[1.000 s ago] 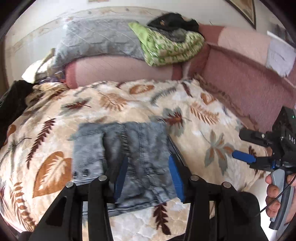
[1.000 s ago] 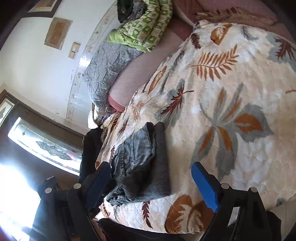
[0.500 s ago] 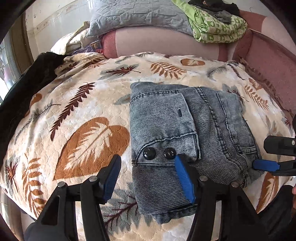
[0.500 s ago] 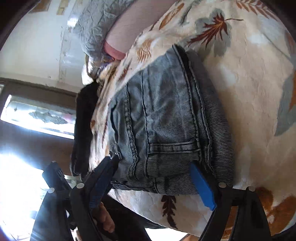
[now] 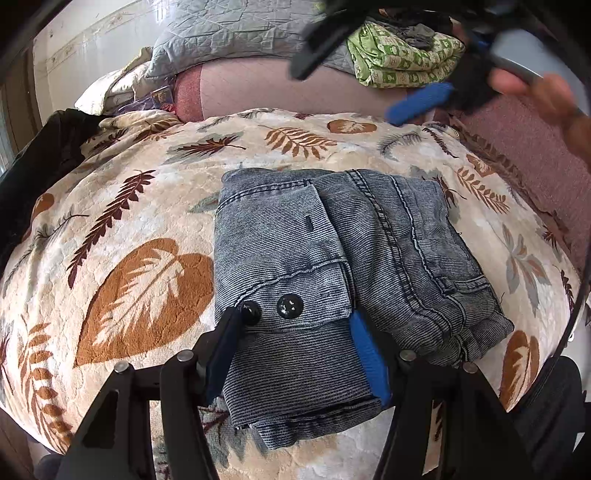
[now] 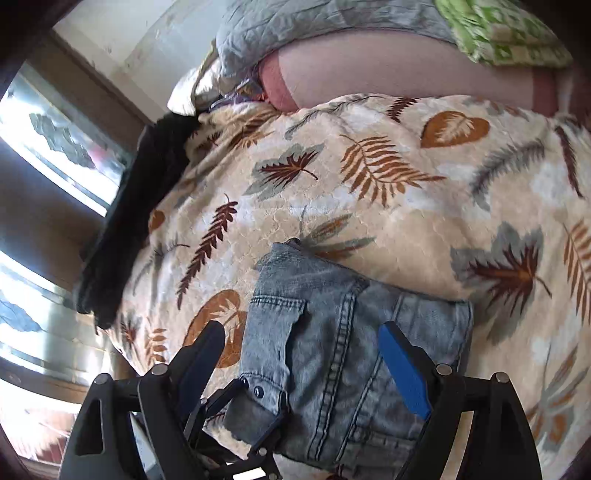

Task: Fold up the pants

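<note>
Grey-blue denim pants [image 5: 332, 266] lie folded into a compact block on the leaf-print blanket [image 5: 129, 236], two black buttons on the near flap. My left gripper [image 5: 295, 328] is open, its fingers straddling the near end of the fold by the buttons. In the right wrist view the pants [image 6: 343, 362] lie below my open right gripper [image 6: 303, 347], which is held above them. The right gripper also shows blurred and raised at the top of the left wrist view [image 5: 373, 70]. The left gripper's fingers show under the fold's near edge in the right wrist view [image 6: 243, 402].
A pink bolster [image 5: 273, 88] lies along the far side with a grey quilt [image 5: 229, 33] and a green patterned cloth [image 5: 402, 55] on it. A dark garment [image 5: 33, 162] lies at the blanket's left edge. A window [image 6: 44, 147] is on the left.
My left gripper has slid right so its fingers straddle the fold's near end. My right gripper has lifted off the pants' right side and risen above the bed.
</note>
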`<state>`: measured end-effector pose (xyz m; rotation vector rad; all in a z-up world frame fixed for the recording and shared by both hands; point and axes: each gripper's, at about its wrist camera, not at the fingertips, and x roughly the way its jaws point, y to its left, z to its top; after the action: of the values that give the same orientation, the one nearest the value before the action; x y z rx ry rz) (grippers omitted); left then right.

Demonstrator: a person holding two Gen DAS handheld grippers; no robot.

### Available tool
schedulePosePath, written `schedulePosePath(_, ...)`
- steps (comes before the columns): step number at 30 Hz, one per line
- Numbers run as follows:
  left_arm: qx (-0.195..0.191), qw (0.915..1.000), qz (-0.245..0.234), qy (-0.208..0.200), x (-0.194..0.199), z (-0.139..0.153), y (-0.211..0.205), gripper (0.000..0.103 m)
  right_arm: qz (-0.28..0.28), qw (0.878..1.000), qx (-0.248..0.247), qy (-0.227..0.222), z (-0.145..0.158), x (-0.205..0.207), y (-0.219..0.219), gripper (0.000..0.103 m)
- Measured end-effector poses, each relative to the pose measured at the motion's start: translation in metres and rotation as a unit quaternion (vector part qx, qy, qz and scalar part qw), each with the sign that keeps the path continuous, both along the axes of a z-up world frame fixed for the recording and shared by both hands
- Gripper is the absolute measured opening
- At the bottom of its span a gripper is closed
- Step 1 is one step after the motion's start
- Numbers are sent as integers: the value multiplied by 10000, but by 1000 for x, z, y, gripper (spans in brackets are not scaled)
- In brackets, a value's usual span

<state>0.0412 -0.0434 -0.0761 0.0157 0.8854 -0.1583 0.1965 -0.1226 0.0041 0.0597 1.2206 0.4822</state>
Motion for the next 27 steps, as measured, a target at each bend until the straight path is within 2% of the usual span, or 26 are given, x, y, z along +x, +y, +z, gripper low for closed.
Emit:
schedulePosePath(2,8,10000,-7,-54,-2,0,0,62,429,9965,-716,76,-10,23,46,87)
schedulePosePath(5,12,9999,-6,-132,-4,-1,-1,62,930,9830,-1576,140,-36,52,108,87)
schedulePosePath(9,-87,9999,-68,-124,-4,-2,3,62,1218,9621,-2368,594,-83,74,147,86)
schedulePosePath(10,-124,9998,-70,-128,-4,-3,4,62,1320,9544,-2598,645,-93,75,154,80)
schedulePosePath(11,-125,9998,-76,-151,-5,-3,4,62,1355,9477,-2799,713,-101,76,157,44)
schedulePosePath(12,-114,9997,-88,-172,-5,-3,3,62,1383,9436,-2879,873,-108,77,158,30)
schedulePosePath(14,-153,9997,-99,-188,-6,-4,5,63,1564,9372,-3001,846,-109,74,162,19)
schedulePosePath(15,-191,9996,-98,-187,-5,-5,6,63,1570,9373,-3005,805,-106,73,161,18)
schedulePosePath(17,-229,9995,-104,-187,-4,-6,7,63,1366,9457,-2890,586,-97,78,156,12)
schedulePosePath(21,-228,9994,-86,-240,-6,-6,6,64,1056,9552,-2756,232,-97,79,144,11)
schedulePosePath(24,-278,9993,-65,-246,-6,-6,7,65,371,9767,-2104,-186,-75,81,118,17)
schedulePosePath(26,-304,9992,-57,-245,-6,-6,8,65,-205,9797,-1882,-654,-48,76,89,20)
schedulePosePath(27,-334,9992,-34,-215,-6,-5,9,65,-349,9833,-1649,-689,-36,70,74,21)
